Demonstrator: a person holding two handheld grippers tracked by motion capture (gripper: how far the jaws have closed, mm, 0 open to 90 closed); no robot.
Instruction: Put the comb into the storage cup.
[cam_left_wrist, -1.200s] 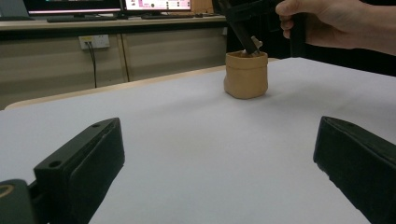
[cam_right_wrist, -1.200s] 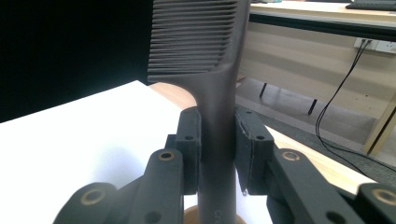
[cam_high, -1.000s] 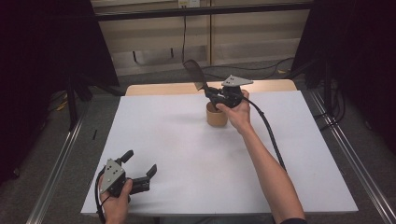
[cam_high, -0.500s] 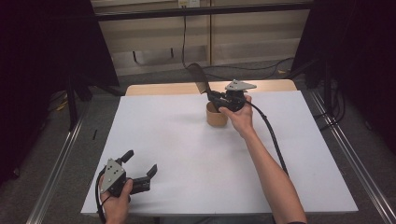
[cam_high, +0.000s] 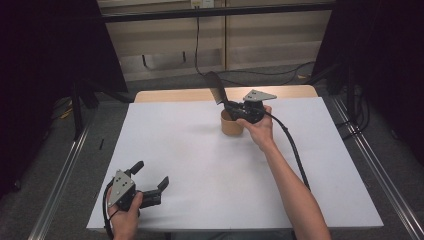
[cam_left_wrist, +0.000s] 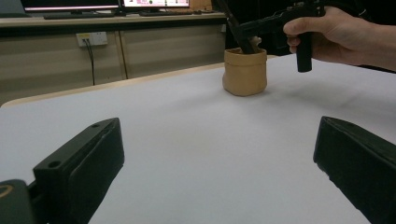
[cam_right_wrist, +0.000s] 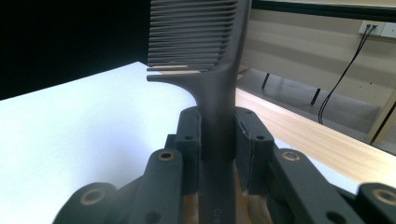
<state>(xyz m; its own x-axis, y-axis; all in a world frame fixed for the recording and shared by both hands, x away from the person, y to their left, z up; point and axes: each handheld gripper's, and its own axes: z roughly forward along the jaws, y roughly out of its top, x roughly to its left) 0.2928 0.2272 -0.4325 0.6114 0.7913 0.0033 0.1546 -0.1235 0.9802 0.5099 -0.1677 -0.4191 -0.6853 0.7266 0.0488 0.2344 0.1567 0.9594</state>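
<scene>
The comb (cam_right_wrist: 205, 60) is dark, flat and matte, with a row of fine straight teeth along one edge of its upper part and a plain handle below. It is gripped by that handle between the pads of the right gripper (cam_high: 231, 108), whose black jaws are closed tight against both of its faces in the right gripper view. In the high view the comb is seen slanting up and away from the gripper, above a small tan pot (cam_high: 232, 125) at the far middle of the table (cam_high: 190, 165).

The pot is squat and roughly cylindrical, with a soft, slightly uneven rim and a dull, clay-like surface. In the left gripper view the lower end of the comb is seen reaching down into the mouth of the pot; how deep it goes cannot be told.

The left gripper (cam_high: 150, 186) is held low at the near left corner of the table, its blocky black jaws spread wide with nothing between them, well apart from the pot. The table is covered with a smooth white sheet, and a strip of pale wood is exposed along its far edge. A black cable (cam_high: 292, 150) trails from the right gripper along the forearm. No object lies on the sheet between the two grippers.
</scene>
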